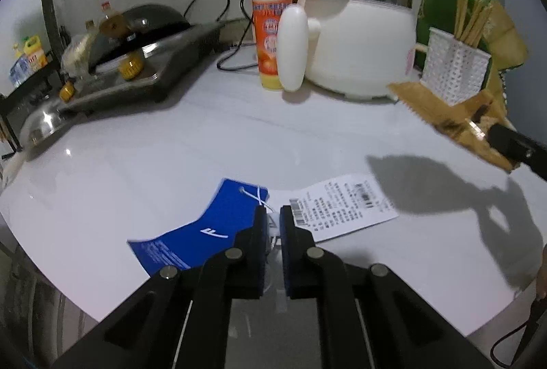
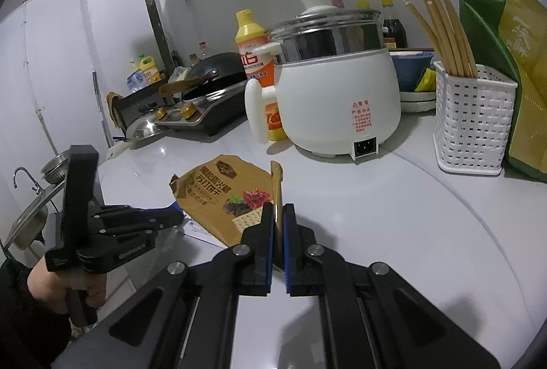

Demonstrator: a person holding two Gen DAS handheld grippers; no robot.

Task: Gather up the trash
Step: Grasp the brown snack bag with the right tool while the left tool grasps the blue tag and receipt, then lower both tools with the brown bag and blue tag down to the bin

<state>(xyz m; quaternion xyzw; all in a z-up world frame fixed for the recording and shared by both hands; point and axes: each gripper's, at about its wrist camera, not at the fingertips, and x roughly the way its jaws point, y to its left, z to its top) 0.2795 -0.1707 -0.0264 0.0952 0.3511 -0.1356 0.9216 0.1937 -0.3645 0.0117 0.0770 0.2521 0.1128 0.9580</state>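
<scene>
Cracker wrapper [image 2: 222, 194] is clamped in the right tool [image 2: 278, 215]; left tool [image 1: 272, 218], nearly together around the blue tag's [image 1: 212, 228] string, should squeeze and lift.

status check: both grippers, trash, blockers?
Right gripper shut on cracker wrapper, lifted. Left gripper nearly shut over blue tag; receipt beside. No blockers.

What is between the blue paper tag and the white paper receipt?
In the left wrist view, the left gripper sits between blue paper tag and white printed receipt, jaws nearly closed around the tag's string.
</scene>
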